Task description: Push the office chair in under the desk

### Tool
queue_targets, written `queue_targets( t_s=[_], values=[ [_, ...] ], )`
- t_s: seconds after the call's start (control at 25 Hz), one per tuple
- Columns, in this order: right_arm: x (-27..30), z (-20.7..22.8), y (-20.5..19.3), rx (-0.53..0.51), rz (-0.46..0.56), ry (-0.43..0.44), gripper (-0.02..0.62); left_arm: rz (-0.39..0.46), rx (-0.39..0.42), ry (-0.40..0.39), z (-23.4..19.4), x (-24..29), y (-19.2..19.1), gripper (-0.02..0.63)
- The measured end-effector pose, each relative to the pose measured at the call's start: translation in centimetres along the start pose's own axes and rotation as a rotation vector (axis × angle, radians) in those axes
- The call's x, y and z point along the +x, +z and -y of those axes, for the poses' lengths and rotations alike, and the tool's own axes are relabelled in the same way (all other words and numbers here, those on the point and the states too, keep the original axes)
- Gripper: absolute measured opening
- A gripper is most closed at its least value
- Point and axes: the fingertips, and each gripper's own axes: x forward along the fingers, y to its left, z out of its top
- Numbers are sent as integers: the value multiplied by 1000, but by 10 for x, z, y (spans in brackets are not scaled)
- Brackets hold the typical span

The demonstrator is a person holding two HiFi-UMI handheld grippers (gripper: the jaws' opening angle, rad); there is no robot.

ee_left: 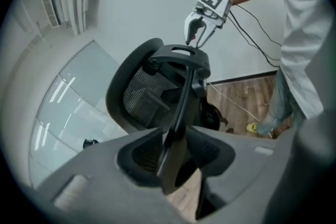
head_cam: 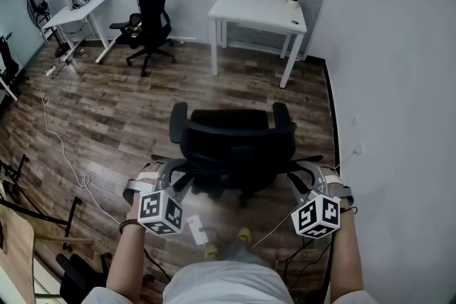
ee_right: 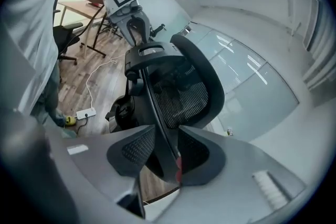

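Note:
A black office chair [head_cam: 235, 142] stands on the wood floor right in front of me, its mesh back [ee_left: 142, 97] turned toward me. The white desk [head_cam: 249, 7] stands further off against the back wall, well apart from the chair. My left gripper [head_cam: 169, 171] is at the left edge of the chair's back frame and my right gripper [head_cam: 304, 172] at the right edge. In the left gripper view the jaws [ee_left: 173, 149] straddle the thin black frame edge with gaps showing, so they are open. The right gripper [ee_right: 165, 152] also stands open around the frame edge [ee_right: 184, 92].
A second black chair [head_cam: 149, 18] and another white desk [head_cam: 78, 11] stand at the back left. A white cable [head_cam: 64, 153] runs over the floor at left, a power strip [head_cam: 196, 230] lies by my feet, and a wall [head_cam: 399, 82] runs along the right.

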Motion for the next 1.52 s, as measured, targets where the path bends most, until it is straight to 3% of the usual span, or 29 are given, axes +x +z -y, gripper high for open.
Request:
queue_targets(
  t_s=[0.16, 0.44, 0.72, 0.96, 1.36, 1.52],
  values=[
    [6, 0, 0, -93, -45, 71, 127, -33, 54, -44, 0, 3, -3, 144],
    [30, -10, -11, -199, -128, 204, 138, -43, 76, -117, 0, 13, -4, 146],
    [35, -11, -9, -185, -130, 199, 147, -67, 103, -179, 2, 22, -8, 156],
    [39, -12, -10, -161, -135, 172, 149, -66, 100, -175, 3, 29, -9, 164],
    [55, -12, -10, -117, -231, 175, 173, -48, 169, -153, -4, 33, -14, 163],
    [55, -14, -2, -99, -205, 147, 175, -60, 188, -164, -8, 35, -23, 156]
  ],
)
